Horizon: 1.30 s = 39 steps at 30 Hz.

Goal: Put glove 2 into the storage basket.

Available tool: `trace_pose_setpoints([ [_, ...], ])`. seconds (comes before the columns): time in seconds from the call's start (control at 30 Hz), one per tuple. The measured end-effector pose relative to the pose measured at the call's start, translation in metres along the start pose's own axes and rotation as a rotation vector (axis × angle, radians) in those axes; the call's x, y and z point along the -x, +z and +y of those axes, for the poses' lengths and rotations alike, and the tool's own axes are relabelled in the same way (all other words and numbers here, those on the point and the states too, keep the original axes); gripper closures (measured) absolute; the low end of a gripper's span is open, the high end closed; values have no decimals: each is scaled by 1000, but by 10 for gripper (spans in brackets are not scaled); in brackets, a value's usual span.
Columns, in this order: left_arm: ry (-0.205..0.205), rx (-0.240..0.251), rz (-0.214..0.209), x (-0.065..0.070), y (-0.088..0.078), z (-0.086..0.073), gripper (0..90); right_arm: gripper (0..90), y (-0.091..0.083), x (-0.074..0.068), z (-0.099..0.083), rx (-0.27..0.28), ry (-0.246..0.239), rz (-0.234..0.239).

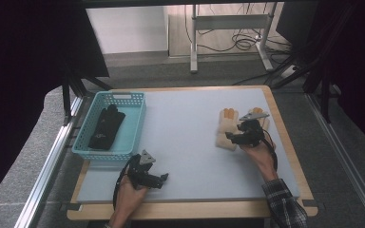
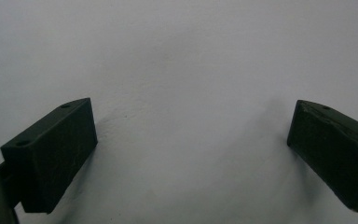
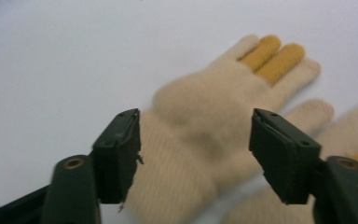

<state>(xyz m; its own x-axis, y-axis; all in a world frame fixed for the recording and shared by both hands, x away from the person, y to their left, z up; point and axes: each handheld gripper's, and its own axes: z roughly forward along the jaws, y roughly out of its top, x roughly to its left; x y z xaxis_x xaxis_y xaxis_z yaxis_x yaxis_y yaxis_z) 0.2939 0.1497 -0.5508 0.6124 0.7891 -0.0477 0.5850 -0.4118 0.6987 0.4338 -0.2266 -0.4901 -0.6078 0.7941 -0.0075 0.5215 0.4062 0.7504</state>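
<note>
Right gripper [image 1: 232, 137] hovering over cream glove [image 1: 227, 128] at right part of table [image 1: 185, 128]. Jaws standing wide, straddling glove's cuff in right gripper view, pads not pressing on it. Glove lying flat, orange-tipped fingers pointing away from person; second cream glove [image 3: 354, 126] lying just beside it. Left gripper [image 1: 164, 178] resting near table's front edge, jaws spread wide, nothing between them. Black glove [image 1: 106, 127] lying in blue basket [image 1: 135, 128] at left.
</note>
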Motion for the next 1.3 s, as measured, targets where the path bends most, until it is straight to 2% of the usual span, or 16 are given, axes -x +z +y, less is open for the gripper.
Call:
trace_pose_setpoints([
  [0.17,0,0,0,0,0,0,17,246,25,4,13,-26,-7,-23],
  [0.33,0,0,0,0,0,0,17,236,49,6,15,-98,-32,-67],
  [0.4,0,0,0,0,0,0,17,270,56,7,13,-121,-28,-61],
  [0.47,0,0,0,0,0,0,17,340,57,10,12,-114,-2,-31],
  [0.5,0,1,0,0,0,0,17,399,56,10,12,-115,0,-25],
  [0.63,0,1,0,0,0,0,17,489,53,5,14,-139,-1,-33],
  [0.83,5,-5,0,0,0,0,17,511,49,4,14,-132,8,-20],
  [0.97,5,-5,0,0,0,0,17,510,37,0,18,-101,2,-2],
  [1.13,6,-6,0,-1,0,0,17,507,10,-18,27,-55,-45,28],
  [1.3,6,-6,0,-1,0,0,17,501,-17,-46,31,-21,-96,80],
])
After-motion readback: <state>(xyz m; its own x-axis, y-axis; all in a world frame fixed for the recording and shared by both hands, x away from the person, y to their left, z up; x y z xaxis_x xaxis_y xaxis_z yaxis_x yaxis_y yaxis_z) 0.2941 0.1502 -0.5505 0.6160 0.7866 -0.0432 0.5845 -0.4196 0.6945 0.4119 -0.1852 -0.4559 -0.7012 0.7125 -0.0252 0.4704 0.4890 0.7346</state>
